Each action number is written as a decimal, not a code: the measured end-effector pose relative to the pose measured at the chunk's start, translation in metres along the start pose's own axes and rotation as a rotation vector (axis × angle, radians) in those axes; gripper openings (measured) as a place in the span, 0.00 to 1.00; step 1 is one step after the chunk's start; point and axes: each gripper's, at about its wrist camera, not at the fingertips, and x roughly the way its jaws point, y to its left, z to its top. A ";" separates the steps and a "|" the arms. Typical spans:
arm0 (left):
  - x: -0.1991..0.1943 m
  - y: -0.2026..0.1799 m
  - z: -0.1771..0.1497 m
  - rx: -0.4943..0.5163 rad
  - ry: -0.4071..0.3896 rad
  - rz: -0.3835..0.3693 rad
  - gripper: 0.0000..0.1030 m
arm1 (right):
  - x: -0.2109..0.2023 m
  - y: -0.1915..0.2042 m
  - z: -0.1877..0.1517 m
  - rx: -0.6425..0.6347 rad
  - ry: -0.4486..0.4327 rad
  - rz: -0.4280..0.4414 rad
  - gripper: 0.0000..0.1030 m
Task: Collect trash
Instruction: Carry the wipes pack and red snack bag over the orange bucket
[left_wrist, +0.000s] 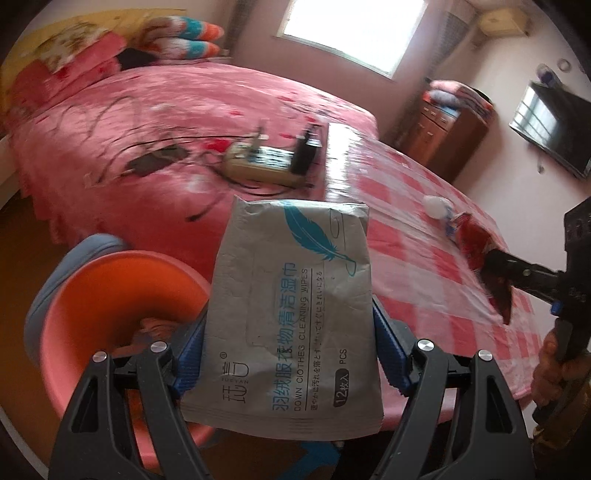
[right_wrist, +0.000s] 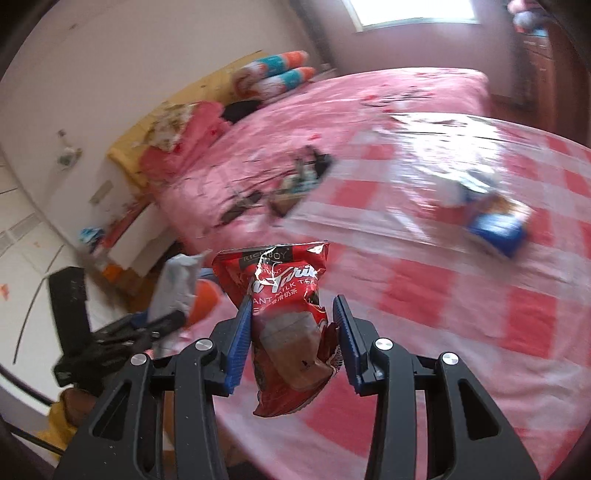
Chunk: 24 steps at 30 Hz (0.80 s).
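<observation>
Grey, limp wipes packet (left_wrist: 291, 314) is clamped by its side edges in the left gripper (left_wrist: 290, 354), bin (left_wrist: 122, 295) at nine o'clock; right gripper (right_wrist: 291, 339) pinches the crinkly red sachet (right_wrist: 284, 317), light and slippery.

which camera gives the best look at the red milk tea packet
The right wrist view: the red milk tea packet fills the centre, label readable, held between the right tongs. The left wrist view shows it only small and blurred at the right edge, over the checked tablecloth.
</observation>
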 end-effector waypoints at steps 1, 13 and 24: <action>-0.003 0.011 -0.002 -0.021 -0.003 0.020 0.76 | 0.007 0.011 0.003 -0.015 0.011 0.026 0.43; -0.017 0.096 -0.019 -0.185 -0.005 0.170 0.76 | 0.082 0.106 0.010 -0.130 0.144 0.204 0.43; -0.008 0.145 -0.035 -0.335 0.063 0.273 0.80 | 0.127 0.138 0.002 -0.089 0.219 0.319 0.63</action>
